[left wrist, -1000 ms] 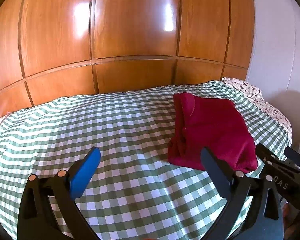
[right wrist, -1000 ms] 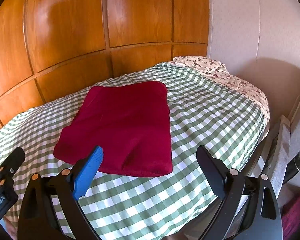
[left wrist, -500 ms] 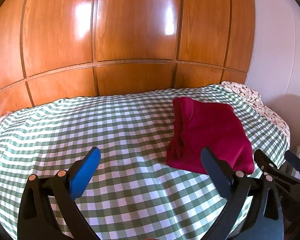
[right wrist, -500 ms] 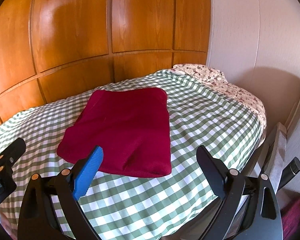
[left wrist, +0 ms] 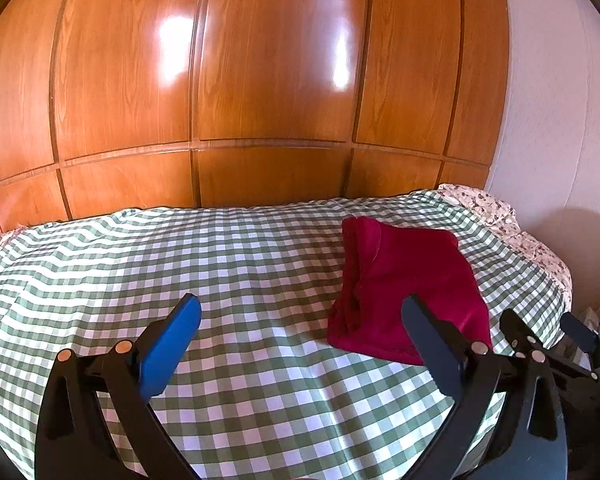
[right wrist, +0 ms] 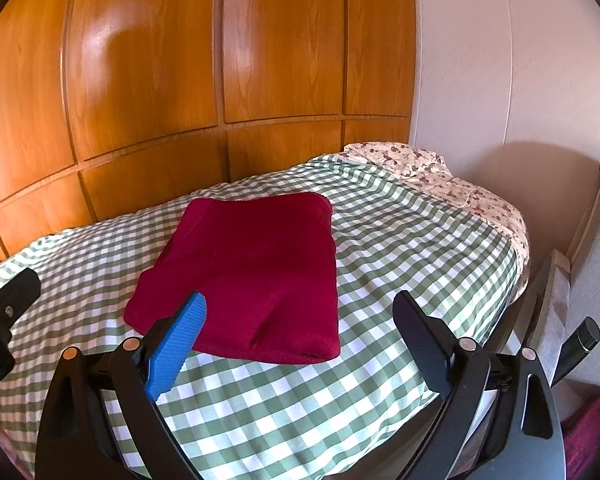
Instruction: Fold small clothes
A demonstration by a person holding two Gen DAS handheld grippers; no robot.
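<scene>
Because it is soft cloth, the red top (right wrist: 252,272) will bend and sag when you lift it. It looks thick and fuzzy, so it should not slip much. It looks light, too. It will not break.

It lies flat on the bed (right wrist: 400,248), toward the right side, already folded into a neat block. In the left view the red top (left wrist: 404,280) shows stacked layers along its left edge, so there are a few folds in it. I think the folding of this piece is mostly done.

A good place to pinch is a near corner or the near edge, where the layers meet. Grab all the layers at once, or the block will fall open. Holding two corners would keep it flat.

The right gripper (right wrist: 300,316) hangs just above the near edge of the top. Its jaws are spread wide and hold nothing. The left gripper (left wrist: 300,320) is over the bare checked cover, left of the top. It is spread wide as well, with nothing in it.

Beyond the bed is a shiny wood wall (left wrist: 260,80). A flowery pillow (right wrist: 396,156) sits at the far right end. A grey chair (right wrist: 596,260) stands right of the bed.
</scene>
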